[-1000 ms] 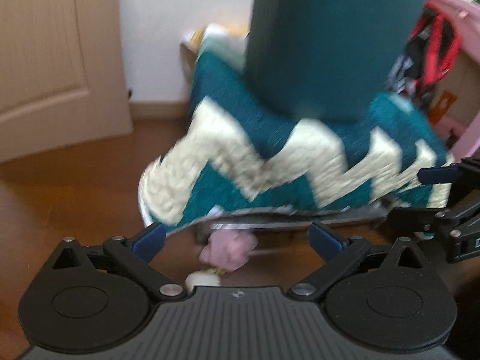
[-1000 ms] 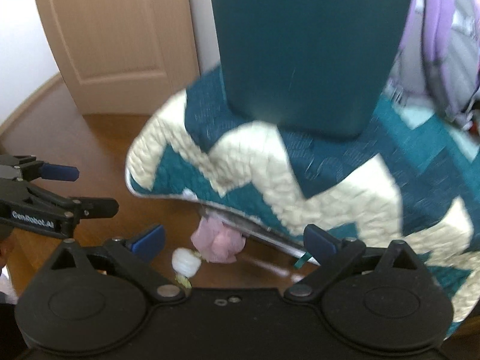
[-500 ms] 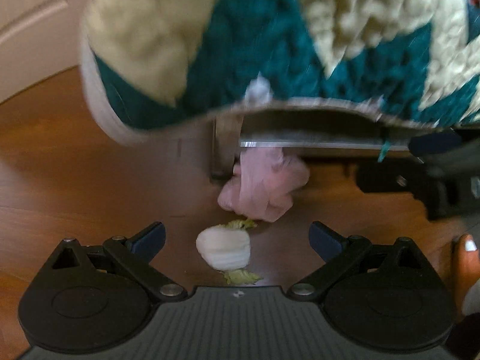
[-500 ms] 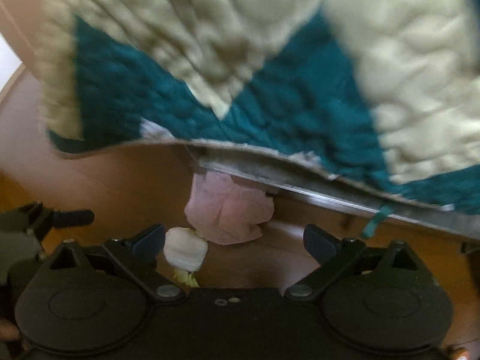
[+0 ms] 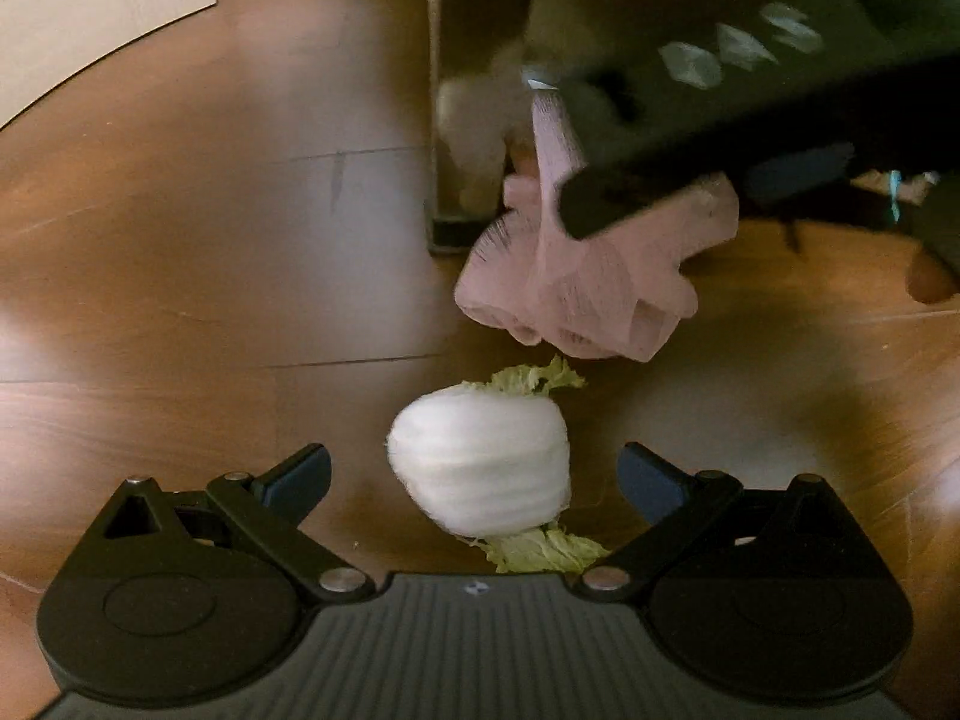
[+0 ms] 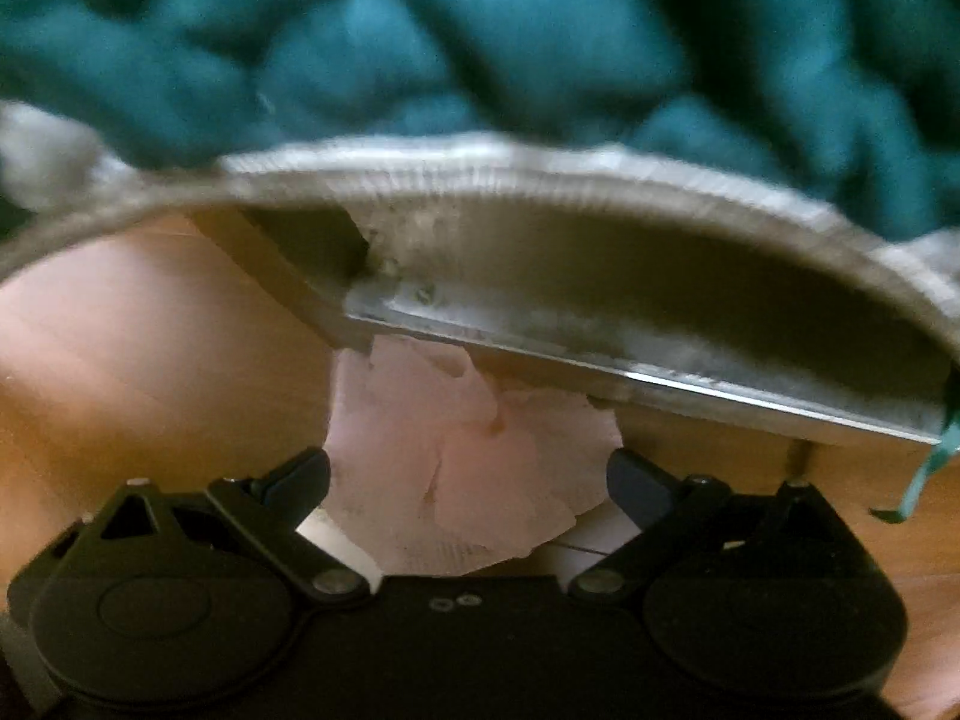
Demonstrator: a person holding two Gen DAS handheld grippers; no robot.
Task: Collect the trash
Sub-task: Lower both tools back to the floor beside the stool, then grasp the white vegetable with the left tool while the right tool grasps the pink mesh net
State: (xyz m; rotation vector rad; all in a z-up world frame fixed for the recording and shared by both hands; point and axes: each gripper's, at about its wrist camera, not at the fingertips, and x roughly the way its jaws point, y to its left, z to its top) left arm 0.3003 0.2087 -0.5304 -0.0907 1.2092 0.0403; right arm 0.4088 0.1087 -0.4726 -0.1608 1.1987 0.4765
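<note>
A white crumpled wad (image 5: pixel 483 462) lies on the wooden floor with pale green lettuce scraps (image 5: pixel 540 549) around it. My left gripper (image 5: pixel 474 477) is open, its fingers on either side of the wad, not touching it. A crumpled pink paper (image 5: pixel 576 288) lies just beyond, beside a chair leg. My right gripper (image 6: pixel 468 480) is open, its fingers on either side of the pink paper (image 6: pixel 468 456). In the left wrist view the right gripper's black body (image 5: pixel 750 114) reaches over the pink paper.
A metal chair leg (image 5: pixel 465 90) and frame rail (image 6: pixel 630 360) stand just behind the pink paper. A teal and cream quilted cushion (image 6: pixel 480 48) overhangs the seat above. Wooden floor (image 5: pixel 210 240) stretches to the left. A door's lower edge (image 5: pixel 90 0) is at the far left.
Both grippers have dropped down and moved in close to the floor. The white wad now sits between the left fingers and the pink paper between the right fingers.
</note>
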